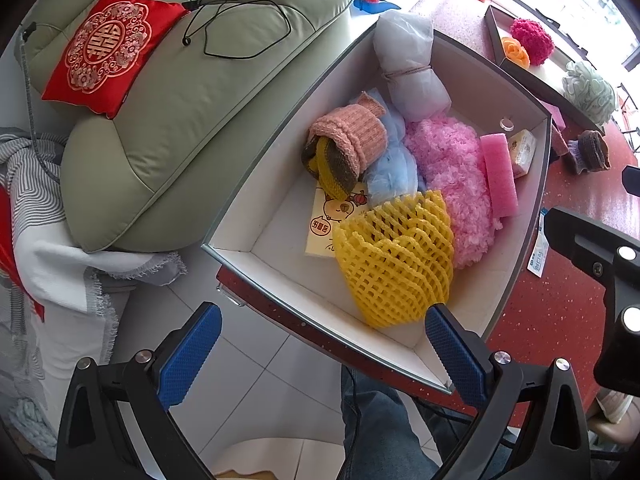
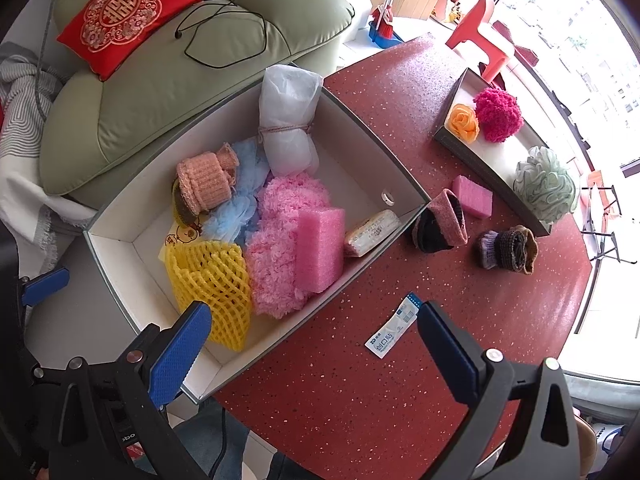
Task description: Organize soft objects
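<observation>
Both grippers empty, jaws wide: left gripper (image 1: 324,356) over box (image 2: 404,184) near corner, right gripper (image 2: 312,354) above table. Remaining socks (image 2: 440,224) at 2 o'clock of box. Approach from above w/ right, pinch mid-roll, lift clear over wall.

Bright daylight floods in from the window (image 2: 592,80) at upper right, blown out to white (detail there is lost). Shadows are soft, colours vivid, focus sharp. Fisheye bending curves straight edges, with dark corners.
</observation>
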A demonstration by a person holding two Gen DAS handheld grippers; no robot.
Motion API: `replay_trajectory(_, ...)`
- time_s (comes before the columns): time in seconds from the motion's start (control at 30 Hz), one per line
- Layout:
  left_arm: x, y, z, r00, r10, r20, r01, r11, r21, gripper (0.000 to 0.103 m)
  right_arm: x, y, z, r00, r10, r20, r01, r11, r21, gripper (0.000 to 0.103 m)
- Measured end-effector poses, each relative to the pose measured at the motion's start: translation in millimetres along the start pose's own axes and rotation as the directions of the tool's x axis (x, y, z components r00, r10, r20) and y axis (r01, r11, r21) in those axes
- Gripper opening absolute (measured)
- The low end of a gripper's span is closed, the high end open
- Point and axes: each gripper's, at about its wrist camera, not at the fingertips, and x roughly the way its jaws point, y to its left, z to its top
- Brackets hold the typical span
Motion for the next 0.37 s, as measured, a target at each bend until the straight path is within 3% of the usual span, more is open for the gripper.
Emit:
replay_trajectory(0.2,5.1,5.3,-0.7,1.0,-0.003,-0.019,0.002,1.0,-0.029,0.102,5.5,6.2,0.8,1.0,-0.002,-0.01,0.002,1.0,-0.016,0.103)
replay_trajectory(0.37,-1.8,10.9,-1.2,0.998,-0.043,0.036,0.045,0.997,-0.055,0.102,9.5,8.6,1.3,1.0,0.005,-0.02,-0.005,1.0,-0.021,0.103)
